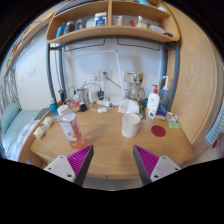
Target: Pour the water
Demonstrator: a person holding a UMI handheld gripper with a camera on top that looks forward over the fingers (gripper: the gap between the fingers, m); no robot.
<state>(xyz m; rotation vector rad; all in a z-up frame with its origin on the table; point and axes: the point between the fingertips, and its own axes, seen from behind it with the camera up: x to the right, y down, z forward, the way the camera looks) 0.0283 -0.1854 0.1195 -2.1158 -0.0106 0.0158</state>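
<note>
Gripper (109,163) fingers stand spread wide apart above the near edge of a wooden desk (105,150), their magenta pads (80,159) facing each other with nothing held between them. A white cup (131,125) stands upright on the desk, beyond the fingers and a little toward the right one, well clear of both fingertips. Left of the white cup, ahead of the left finger, a clear plastic bottle (69,128) with a pinkish label stands upright, also untouched. Right of the white cup lies a small round red coaster (158,130) flat on the desk. Behind the white cup and slightly to its right stands a white pump bottle (153,102) with a red-marked front. Further behind the white cup, near the wall, sits a cluster of small items too small to tell apart. Above the white cup, a wooden shelf (110,32) is fixed to the wall and carries a row of objects that cannot be identified.
</note>
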